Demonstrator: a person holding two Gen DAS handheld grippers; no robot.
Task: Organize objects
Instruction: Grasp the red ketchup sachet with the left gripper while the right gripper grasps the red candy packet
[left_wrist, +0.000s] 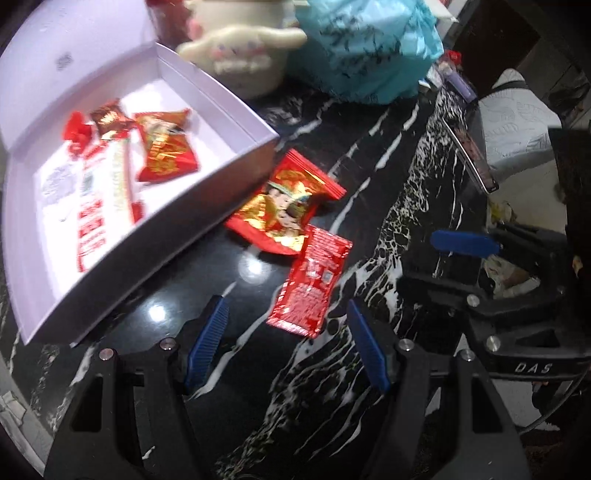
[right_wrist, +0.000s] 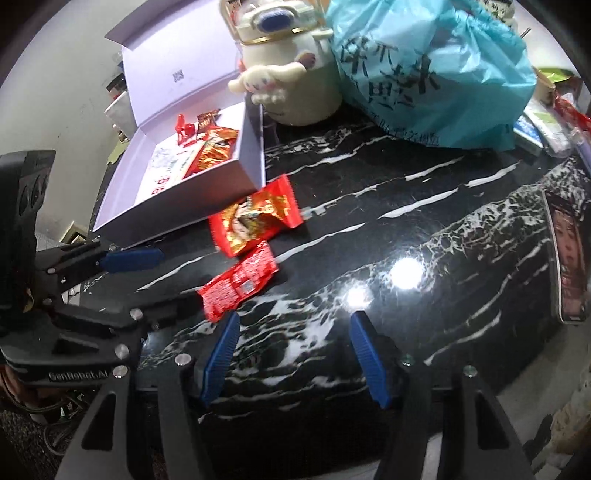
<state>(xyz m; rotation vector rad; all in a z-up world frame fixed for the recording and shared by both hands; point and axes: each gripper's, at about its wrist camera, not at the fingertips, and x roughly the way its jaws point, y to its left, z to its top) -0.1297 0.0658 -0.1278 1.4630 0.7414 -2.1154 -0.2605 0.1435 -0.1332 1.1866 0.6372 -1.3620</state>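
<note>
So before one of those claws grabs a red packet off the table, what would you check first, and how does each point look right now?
1. Left gripper open and empty: ok, nothing between the blue pads.
2. Right gripper open and empty: ok.
3. Packets within reach on the table: ok, the plain red packet lies just ahead of the left gripper; the gold-printed packet lies beyond it.
4. Packets separate: not ok, their edges overlap.
5. Box open with room inside: ok, lid up, a few sweets in it, bare floor left.
6. Grippers clear of each other: cannot tell, they look close in both views.
</note>
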